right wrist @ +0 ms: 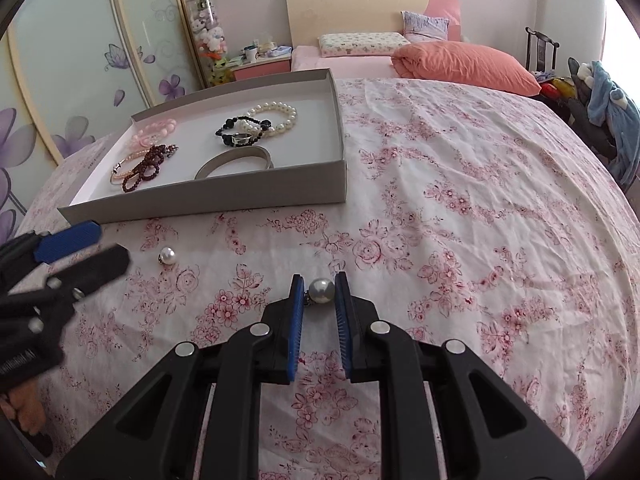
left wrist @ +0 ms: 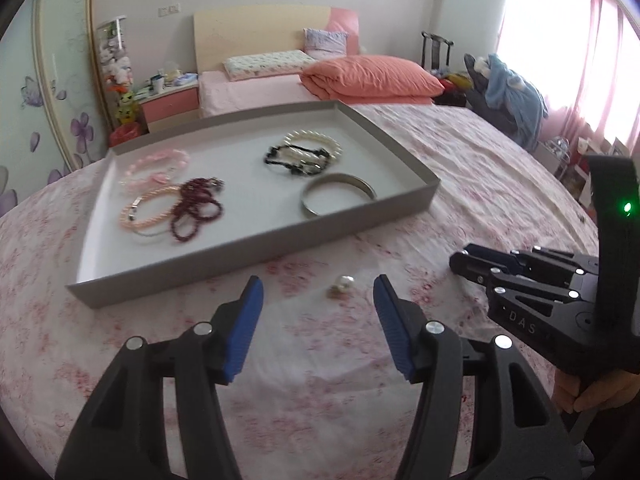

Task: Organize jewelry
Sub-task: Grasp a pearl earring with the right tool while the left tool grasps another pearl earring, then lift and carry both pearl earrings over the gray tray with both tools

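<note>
Between right tongs (right wrist: pixel 318 292): hidden pearl (right wrist: pixel 322 290).

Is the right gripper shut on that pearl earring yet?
Yes, apparently: the right gripper has both blue pads against the pearl earring; whether it is lifted off the bedspread cannot be told.
</note>
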`<action>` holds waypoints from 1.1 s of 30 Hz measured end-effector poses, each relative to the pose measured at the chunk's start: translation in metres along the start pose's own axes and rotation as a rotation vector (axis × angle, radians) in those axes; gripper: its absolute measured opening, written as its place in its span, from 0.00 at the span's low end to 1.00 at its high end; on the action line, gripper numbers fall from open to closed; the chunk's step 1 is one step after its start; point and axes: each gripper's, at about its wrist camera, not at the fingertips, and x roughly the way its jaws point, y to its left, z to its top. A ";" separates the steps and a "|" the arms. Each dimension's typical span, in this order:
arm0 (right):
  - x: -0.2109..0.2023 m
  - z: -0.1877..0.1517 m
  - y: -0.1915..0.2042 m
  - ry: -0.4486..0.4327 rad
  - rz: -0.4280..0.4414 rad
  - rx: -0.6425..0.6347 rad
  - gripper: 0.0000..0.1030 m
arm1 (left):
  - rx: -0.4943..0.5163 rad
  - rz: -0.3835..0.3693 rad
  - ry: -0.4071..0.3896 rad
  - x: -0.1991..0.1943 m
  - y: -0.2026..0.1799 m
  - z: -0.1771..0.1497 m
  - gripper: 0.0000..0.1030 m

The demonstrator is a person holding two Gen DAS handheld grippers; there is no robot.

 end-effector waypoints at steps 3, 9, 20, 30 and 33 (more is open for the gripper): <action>0.000 0.000 0.000 0.000 0.005 0.004 0.16 | 0.007 0.014 0.039 0.016 -0.009 0.001 0.55; 0.000 -0.002 -0.003 -0.001 0.015 0.012 0.16 | -0.006 0.052 0.078 0.035 -0.015 0.004 0.49; -0.001 -0.002 -0.003 -0.001 0.020 0.016 0.17 | -0.022 0.118 0.060 0.040 -0.013 0.006 0.14; 0.002 0.000 0.016 0.015 0.030 -0.046 0.16 | -0.101 0.220 0.066 0.007 0.048 -0.023 0.13; 0.006 0.003 0.035 0.026 0.063 -0.092 0.16 | -0.131 0.267 0.064 -0.007 0.070 -0.034 0.13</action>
